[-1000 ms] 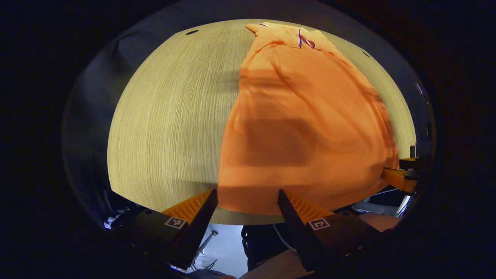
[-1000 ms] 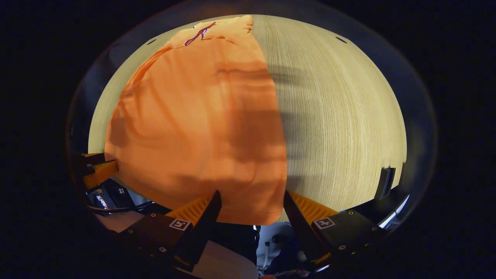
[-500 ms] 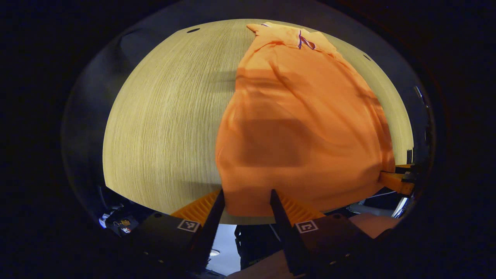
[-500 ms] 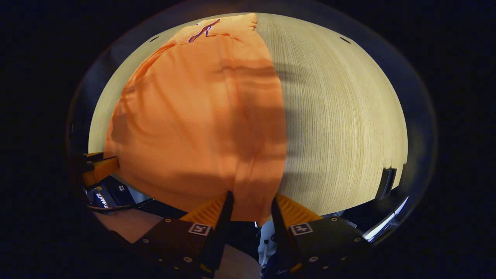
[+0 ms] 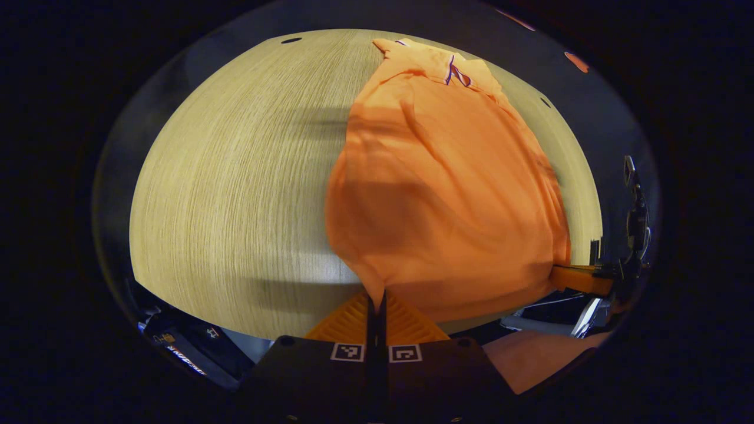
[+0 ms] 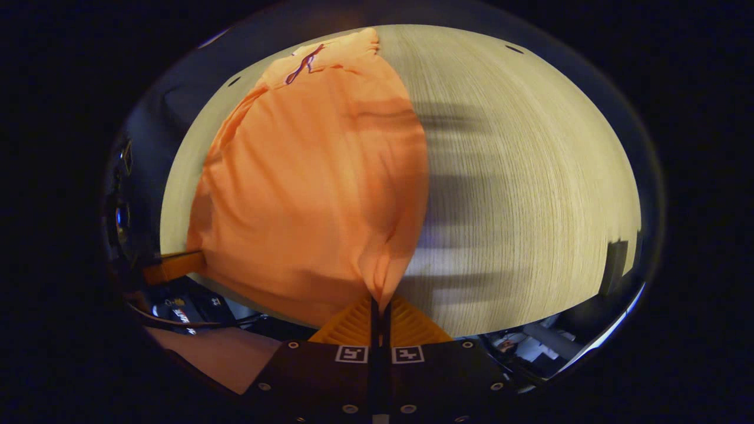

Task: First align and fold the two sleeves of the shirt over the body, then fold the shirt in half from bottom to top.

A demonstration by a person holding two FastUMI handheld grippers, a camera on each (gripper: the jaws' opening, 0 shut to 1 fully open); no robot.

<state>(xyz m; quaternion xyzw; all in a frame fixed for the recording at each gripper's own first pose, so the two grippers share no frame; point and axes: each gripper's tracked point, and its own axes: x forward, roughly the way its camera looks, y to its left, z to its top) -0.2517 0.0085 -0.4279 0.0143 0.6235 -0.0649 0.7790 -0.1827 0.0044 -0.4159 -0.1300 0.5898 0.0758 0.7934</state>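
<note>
Orange shirt (image 5: 447,194) lies along the pale wood surface (image 5: 235,188), collar at the far edge, hem at the near edge. I have my left gripper (image 5: 376,303) clamped on one hem corner and my right gripper (image 6: 380,306) clamped on the other, jaws closed tight on the cloth.

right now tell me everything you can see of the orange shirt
The orange shirt is a soft, thin-looking fabric with a collar trimmed in dark and white stripes at the far end. It lies lengthwise on the wooden table, sleeves already folded in, mildly wrinkled. Its near hem is pinched at both corners: the left gripper and the right gripper each have their jaws closed on a bunched bottom corner, pulling the cloth into a point.
</note>
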